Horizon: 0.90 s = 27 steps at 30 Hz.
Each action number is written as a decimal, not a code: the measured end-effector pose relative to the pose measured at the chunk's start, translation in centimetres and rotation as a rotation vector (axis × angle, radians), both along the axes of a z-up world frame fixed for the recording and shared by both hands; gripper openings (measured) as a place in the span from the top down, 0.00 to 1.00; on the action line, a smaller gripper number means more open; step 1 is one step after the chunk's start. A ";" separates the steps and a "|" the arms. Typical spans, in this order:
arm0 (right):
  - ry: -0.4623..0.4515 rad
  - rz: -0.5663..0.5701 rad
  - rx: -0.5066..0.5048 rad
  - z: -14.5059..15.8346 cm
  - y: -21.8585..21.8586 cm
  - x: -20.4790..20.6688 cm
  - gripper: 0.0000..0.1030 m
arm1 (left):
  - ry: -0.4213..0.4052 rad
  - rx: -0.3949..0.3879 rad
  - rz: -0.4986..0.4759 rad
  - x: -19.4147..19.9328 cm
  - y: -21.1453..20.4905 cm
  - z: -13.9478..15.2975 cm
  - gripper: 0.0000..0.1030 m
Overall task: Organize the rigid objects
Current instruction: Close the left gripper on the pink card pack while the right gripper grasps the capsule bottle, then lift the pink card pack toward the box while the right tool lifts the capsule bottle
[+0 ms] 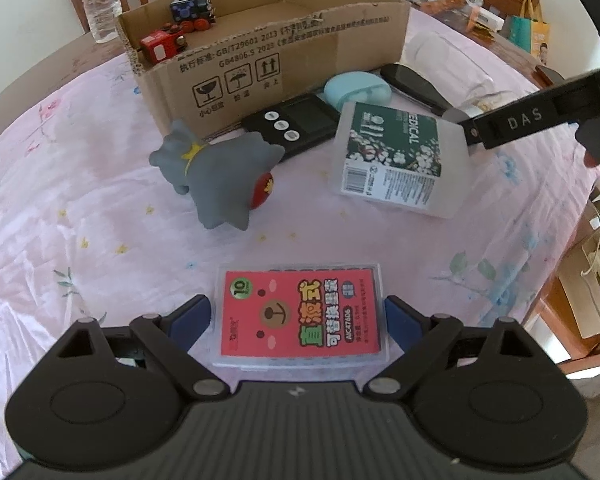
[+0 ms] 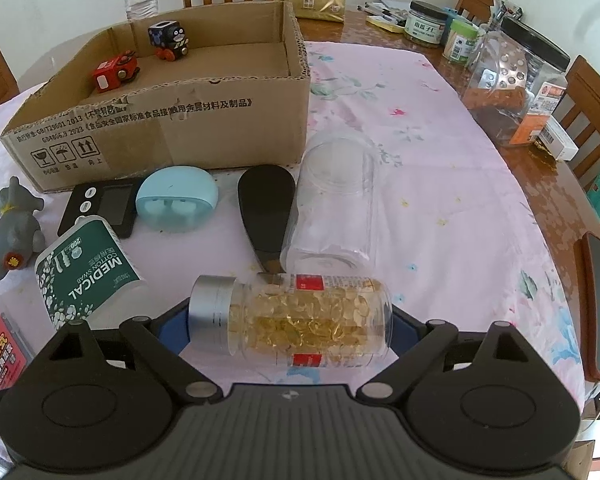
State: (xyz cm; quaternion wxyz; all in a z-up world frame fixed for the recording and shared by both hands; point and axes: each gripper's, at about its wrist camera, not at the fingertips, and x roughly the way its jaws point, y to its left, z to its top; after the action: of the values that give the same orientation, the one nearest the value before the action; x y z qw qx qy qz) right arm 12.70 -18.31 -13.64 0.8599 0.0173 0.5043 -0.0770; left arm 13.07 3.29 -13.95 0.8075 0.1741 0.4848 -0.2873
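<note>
A pink flowered cloth [image 2: 440, 184] is spread over the tabletop, and a cardboard box [image 2: 204, 120] is seen at 11 o'clock in the right wrist view. Two toy train cars are held in the box: a red one [image 2: 114, 72] and a black and blue one [image 2: 170, 40]. In front of the box, a black digital timer [image 2: 108, 208], a pale blue rounded case [image 2: 176, 198], a black spoon-shaped piece [image 2: 266, 204] and an empty clear plastic jar [image 2: 336, 204] lying on its side are crowded together. At 9 o'clock a grey rubber toy animal [image 2: 14, 228] is seen, with a cotton swab tub [image 2: 86, 270] in green label just beside it. Jars and packets are clustered on the bare wood at 1 o'clock.

The right hand-held gripper [image 2: 292, 320] is spread wide around a clear bottle of yellow capsules [image 2: 300, 316] with a silver cap, lying on its side; whether the blue pads touch it cannot be told.

The left hand-held gripper [image 1: 298, 316] is likewise spread wide around a flat clear plastic case with a red bear label [image 1: 302, 316], which lies on the cloth at 6 o'clock; a narrow gap is visible at each pad.
</note>
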 end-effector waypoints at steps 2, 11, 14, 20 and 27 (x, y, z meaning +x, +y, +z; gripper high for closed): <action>-0.002 0.005 -0.001 0.0 0.0 -0.1 0.06 | -0.003 -0.004 0.001 0.1 0.3 0.0 0.09; 0.000 0.011 0.004 0.1 -0.1 0.0 0.06 | 0.003 -0.003 -0.012 0.1 0.2 0.0 0.12; 0.006 0.020 0.005 0.2 0.1 0.0 0.06 | 0.013 0.006 -0.013 0.2 -0.1 0.1 0.12; 0.019 0.060 0.013 0.8 0.0 0.0 0.07 | 0.018 0.015 -0.032 0.1 -0.1 0.7 0.12; 0.014 0.128 0.029 2.6 -0.4 -0.1 0.07 | 0.015 0.017 -0.054 0.5 0.4 2.6 0.12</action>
State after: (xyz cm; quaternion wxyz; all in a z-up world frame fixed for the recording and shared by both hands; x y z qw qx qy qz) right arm 12.61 -18.74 -10.99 0.8592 -0.0031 0.5115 -0.0147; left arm 13.60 3.65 -11.34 0.7943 0.1920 0.4885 -0.3060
